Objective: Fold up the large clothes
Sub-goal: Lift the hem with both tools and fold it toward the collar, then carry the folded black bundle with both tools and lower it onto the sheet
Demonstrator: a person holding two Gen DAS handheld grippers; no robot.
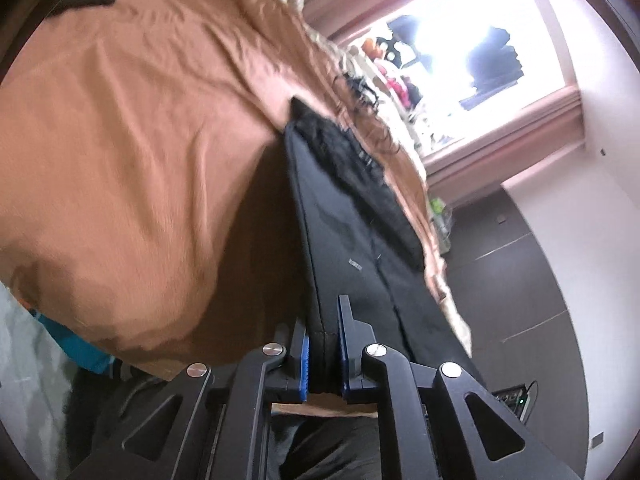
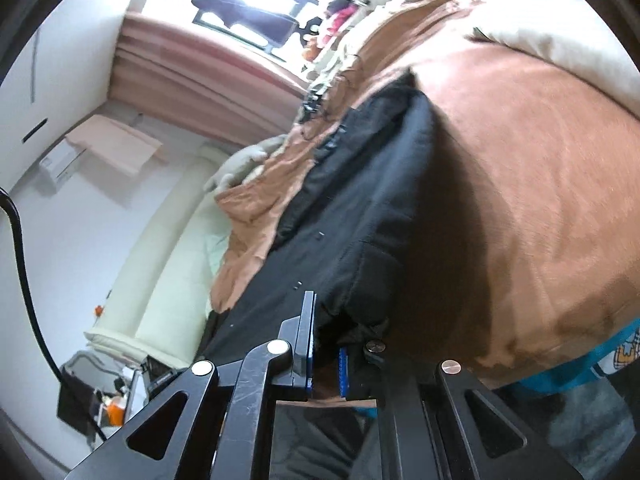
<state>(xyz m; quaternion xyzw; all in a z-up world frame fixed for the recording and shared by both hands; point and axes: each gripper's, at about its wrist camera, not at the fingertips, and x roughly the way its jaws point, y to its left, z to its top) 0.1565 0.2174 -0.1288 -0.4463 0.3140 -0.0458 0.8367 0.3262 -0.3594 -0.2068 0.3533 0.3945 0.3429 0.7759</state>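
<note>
A black garment (image 1: 344,232) stretches away from me across a bed with an orange-brown cover (image 1: 132,140). In the left wrist view my left gripper (image 1: 323,344) is shut on the garment's near hem, the cloth pinched between its blue pads (image 1: 305,364) and lifted off the cover. In the right wrist view the same black garment (image 2: 360,200) runs up the middle of the picture, and my right gripper (image 2: 326,344) is shut on its near edge, bunched cloth caught between the jaws. The far end of the garment lies crumpled on the bed cover (image 2: 540,200).
A bright window (image 1: 472,40) with pink curtains (image 2: 192,80) lies beyond the bed. Dark floor tiles (image 1: 512,280) show beside the bed in the left wrist view. A cream padded bed frame (image 2: 160,260), a white pillow (image 2: 560,32) and a black cable (image 2: 24,260) appear in the right wrist view.
</note>
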